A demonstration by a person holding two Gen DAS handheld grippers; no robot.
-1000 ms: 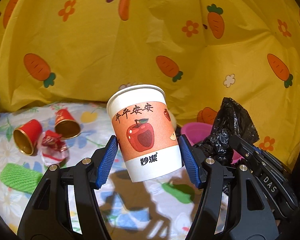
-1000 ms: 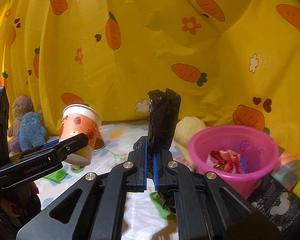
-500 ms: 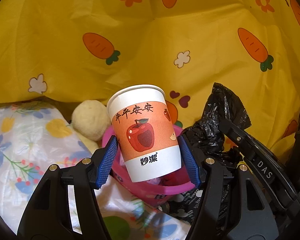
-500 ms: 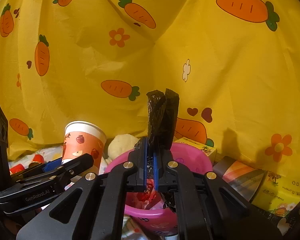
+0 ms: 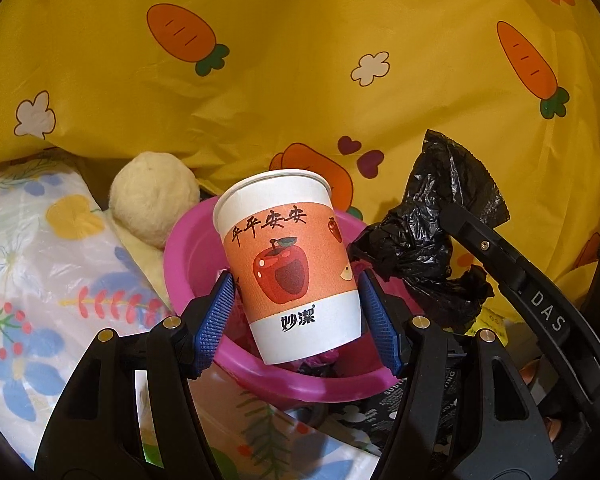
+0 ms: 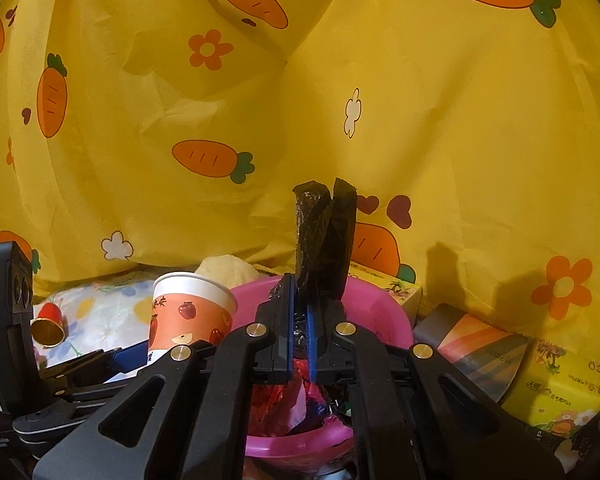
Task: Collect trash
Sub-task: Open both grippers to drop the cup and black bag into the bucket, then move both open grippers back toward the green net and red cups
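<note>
My left gripper (image 5: 298, 314) is shut on a paper cup (image 5: 288, 264) with a red apple print, held upright over the pink basin (image 5: 188, 256). The cup also shows in the right wrist view (image 6: 188, 312). My right gripper (image 6: 300, 340) is shut on a crumpled black plastic bag (image 6: 326, 232), held over the pink basin (image 6: 384, 312). The bag also shows in the left wrist view (image 5: 428, 240), just right of the cup. Red wrappers (image 6: 276, 396) lie inside the basin.
A yellow carrot-print cloth (image 5: 300, 60) hangs behind. A cream plush ball (image 5: 152, 196) sits left of the basin on a floral sheet (image 5: 40, 260). Tissue packs (image 6: 564, 384) and a box (image 6: 480, 348) lie to the right. A small red cup (image 6: 50, 322) lies far left.
Both grippers have moved right with their loads, from over the floral sheet to over the pink basin. The small red cups and green item have left the left wrist view.
</note>
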